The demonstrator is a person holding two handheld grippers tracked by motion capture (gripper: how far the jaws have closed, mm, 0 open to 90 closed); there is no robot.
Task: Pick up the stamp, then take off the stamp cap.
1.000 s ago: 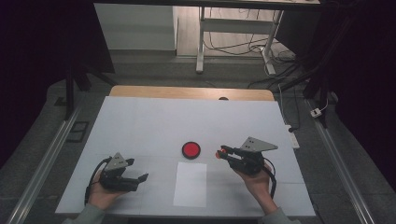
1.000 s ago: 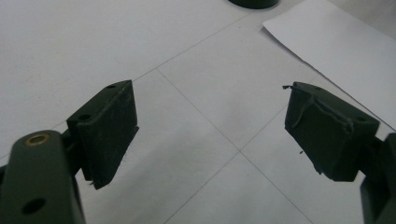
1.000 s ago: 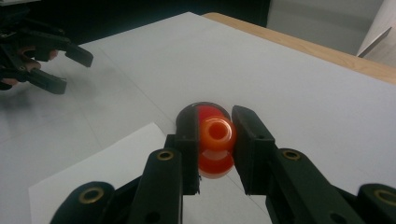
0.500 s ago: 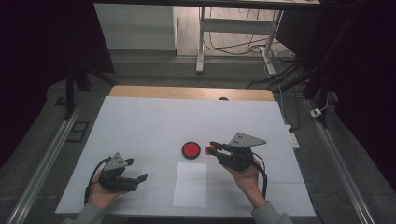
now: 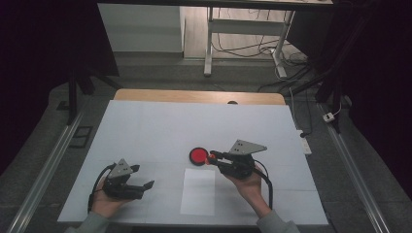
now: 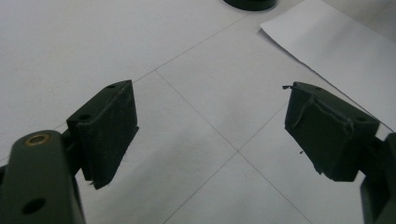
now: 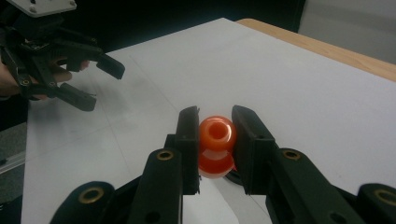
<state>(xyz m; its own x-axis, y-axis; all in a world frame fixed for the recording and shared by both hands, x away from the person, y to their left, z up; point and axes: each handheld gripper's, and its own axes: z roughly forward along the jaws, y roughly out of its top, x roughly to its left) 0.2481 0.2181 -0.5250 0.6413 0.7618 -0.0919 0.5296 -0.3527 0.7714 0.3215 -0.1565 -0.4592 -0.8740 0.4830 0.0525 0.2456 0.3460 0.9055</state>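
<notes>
- No text, label, brand, number or sign can be read in any of the views
- The white sheet of paper (image 5: 198, 191) on the table (image 5: 145, 131) is blank
- The grey plate on the right gripper (image 5: 212, 156) bears no legible marking

Place: this is looking like a lab or recording workroom, not a home.
Bench: a bench (image 5: 145, 131) under a plain white sheet is standing in the middle, its bare wooden far edge (image 5: 194, 96) showing.
Rails: metal rails (image 5: 43, 174) are running along the bench's left and right edges.
Surroundings: dark drapes (image 5: 43, 43) are hanging at both sides.
Floor: loose cables (image 5: 243, 48) are lying behind the far edge, around a white metal frame leg (image 5: 209, 43).
Power: a plug strip (image 5: 305, 144) is lying off the right edge.
</notes>
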